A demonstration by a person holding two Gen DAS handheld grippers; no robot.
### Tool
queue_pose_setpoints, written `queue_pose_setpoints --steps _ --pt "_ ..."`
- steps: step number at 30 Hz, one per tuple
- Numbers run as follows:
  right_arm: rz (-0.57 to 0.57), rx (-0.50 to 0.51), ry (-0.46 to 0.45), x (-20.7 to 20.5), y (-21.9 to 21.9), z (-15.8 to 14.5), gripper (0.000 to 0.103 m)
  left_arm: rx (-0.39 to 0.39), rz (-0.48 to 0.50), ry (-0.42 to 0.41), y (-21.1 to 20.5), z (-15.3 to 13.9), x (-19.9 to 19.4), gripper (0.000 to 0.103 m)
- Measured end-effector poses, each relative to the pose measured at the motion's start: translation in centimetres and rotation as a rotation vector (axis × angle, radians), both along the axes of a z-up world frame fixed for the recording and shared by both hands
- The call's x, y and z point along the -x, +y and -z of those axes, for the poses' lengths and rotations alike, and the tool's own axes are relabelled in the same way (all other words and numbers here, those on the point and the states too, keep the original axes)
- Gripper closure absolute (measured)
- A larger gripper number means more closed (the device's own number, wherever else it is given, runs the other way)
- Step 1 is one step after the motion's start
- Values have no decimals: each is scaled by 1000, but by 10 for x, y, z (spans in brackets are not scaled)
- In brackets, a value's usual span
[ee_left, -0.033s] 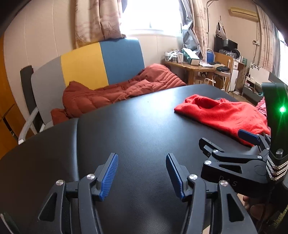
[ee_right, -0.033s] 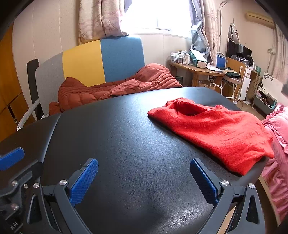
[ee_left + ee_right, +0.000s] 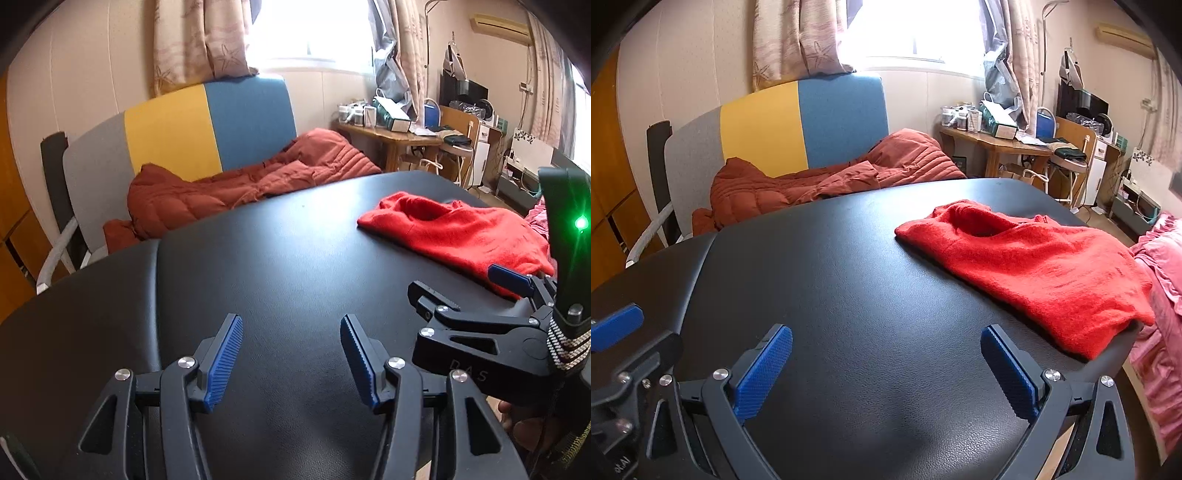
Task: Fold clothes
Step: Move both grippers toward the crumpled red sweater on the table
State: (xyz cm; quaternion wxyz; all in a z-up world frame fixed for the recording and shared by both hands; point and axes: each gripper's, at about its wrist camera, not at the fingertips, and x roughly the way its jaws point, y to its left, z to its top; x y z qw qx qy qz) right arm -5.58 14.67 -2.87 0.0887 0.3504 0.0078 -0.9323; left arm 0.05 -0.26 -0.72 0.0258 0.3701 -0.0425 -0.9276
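A red fleece sweater (image 3: 1027, 266) lies folded on the right side of the black padded table (image 3: 849, 288); it also shows in the left wrist view (image 3: 454, 232). My left gripper (image 3: 291, 354) is open and empty above the table's near edge. My right gripper (image 3: 886, 373) is open wide and empty, short of the sweater; it also shows from the side at the right of the left wrist view (image 3: 480, 291). Neither gripper touches the sweater.
A rust-red quilted blanket (image 3: 827, 181) lies on a seat with a grey, yellow and blue backrest (image 3: 798, 122) behind the table. A cluttered wooden desk (image 3: 1004, 144) stands at the back right. Pink bedding (image 3: 1160, 306) lies right of the table.
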Motion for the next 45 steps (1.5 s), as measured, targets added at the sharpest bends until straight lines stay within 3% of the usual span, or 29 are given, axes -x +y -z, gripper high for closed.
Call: queue_pose_setpoints --steps 4,10,15,20,22,25,27,34,45 --pt "-7 2 -10 -1 0 -1 0 3 -3 -40 -9 26 -2 47" --pt "-127 -14 -51 22 17 20 0 8 -8 -100 -23 65 -5 47" --pt "-21 -158 -36 88 77 26 0 4 -16 -150 -37 94 -8 47" --pt "156 -223 -173 168 138 50 0 -33 -46 -195 -55 109 -11 47" --pt "179 -182 -228 182 146 61 0 -47 -59 -201 -63 113 -15 47" --pt "147 -199 -237 187 128 67 0 -64 -85 -209 -77 118 -21 47" --pt "25 -81 -302 183 103 76 0 -74 -108 -207 -87 117 -27 47" --pt "-149 -96 -244 147 -1 81 0 -108 -206 -170 -132 106 -57 47" --pt "-620 25 -252 62 -177 77 0 -168 -377 -116 -211 88 -117 47"
